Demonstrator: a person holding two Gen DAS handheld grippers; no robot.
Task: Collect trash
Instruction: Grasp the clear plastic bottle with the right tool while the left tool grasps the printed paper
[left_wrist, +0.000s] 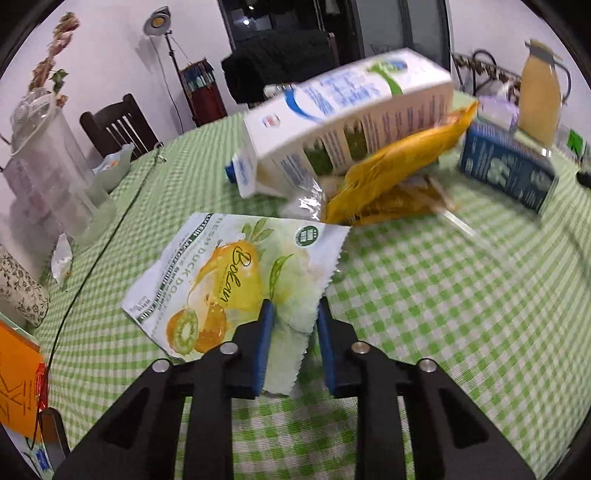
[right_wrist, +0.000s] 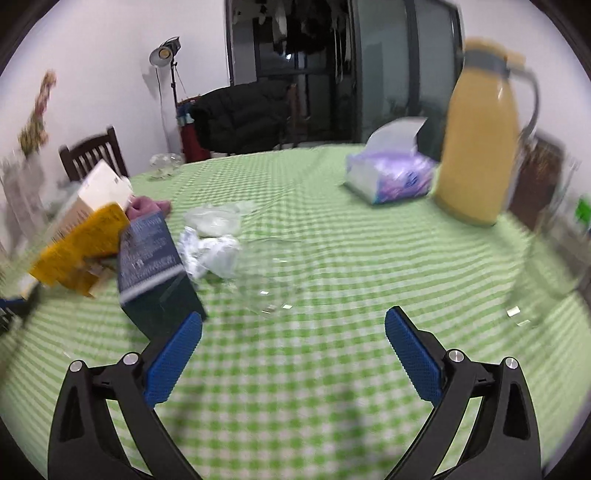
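A flat white pouch with a fruit print (left_wrist: 229, 273) lies on the green checked tablecloth (left_wrist: 443, 295). My left gripper (left_wrist: 293, 314) has the pouch's right edge between its blue pads, pinched narrow. Behind it a white milk carton (left_wrist: 351, 110) leans over a yellow snack bag (left_wrist: 399, 170), with a dark blue carton (left_wrist: 506, 170) to the right. My right gripper (right_wrist: 294, 315) hangs open over bare cloth, holding nothing. Just beyond its left finger stands the blue carton (right_wrist: 151, 258). Crumpled white paper (right_wrist: 210, 254) and clear plastic wrap (right_wrist: 266, 273) lie ahead.
A yellow thermos jug (right_wrist: 480, 147) and a purple tissue box (right_wrist: 391, 177) stand at the far right. A tall glass jar (left_wrist: 44, 166), a black cable (left_wrist: 92, 266) and an orange card (left_wrist: 14, 387) are at the left. A wooden chair (left_wrist: 114, 125) stands behind the table.
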